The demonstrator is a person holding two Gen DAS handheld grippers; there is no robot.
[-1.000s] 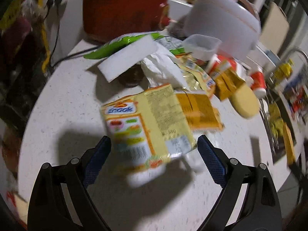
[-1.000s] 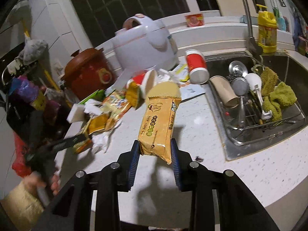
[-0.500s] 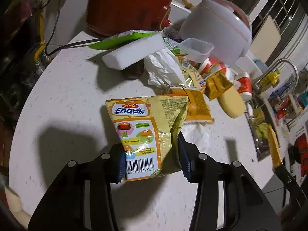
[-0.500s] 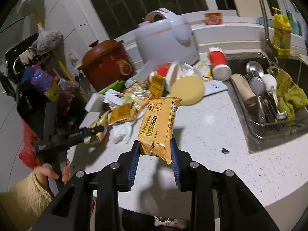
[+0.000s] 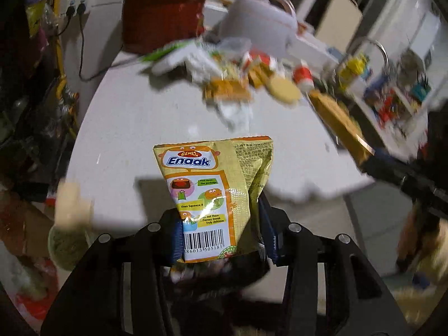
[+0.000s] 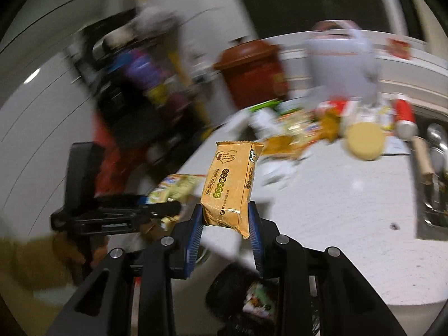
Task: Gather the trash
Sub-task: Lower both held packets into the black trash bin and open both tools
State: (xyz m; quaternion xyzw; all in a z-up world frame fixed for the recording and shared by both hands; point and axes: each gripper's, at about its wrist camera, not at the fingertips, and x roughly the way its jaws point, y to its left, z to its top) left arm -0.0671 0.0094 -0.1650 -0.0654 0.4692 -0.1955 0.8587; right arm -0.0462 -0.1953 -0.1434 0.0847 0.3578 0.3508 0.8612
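My left gripper [image 5: 221, 235] is shut on a yellow Enaak snack packet [image 5: 215, 193], held upright in the air at the front edge of the white counter [image 5: 168, 117]. My right gripper [image 6: 225, 224] is shut on an orange biscuit packet [image 6: 229, 184], also off the counter. A dark bin bag [image 6: 252, 299] with wrappers in it lies below the right gripper. In the right wrist view the left gripper [image 6: 170, 208] shows at the left with its packet. A heap of wrappers and tissue [image 5: 229, 78] lies further back on the counter.
A red-brown pot [image 5: 162, 14] and a white rice cooker [image 5: 260, 28] stand behind the heap. A round yellow sponge [image 6: 364, 140] and a red cup [image 6: 404, 117] lie near the sink [image 6: 434, 168]. A dark cluttered shelf [image 6: 134, 92] stands left of the counter.
The left gripper closed on the Enaak packet, lifted it off the counter and drew back past the edge. The right gripper carried its orange packet back and swung left.
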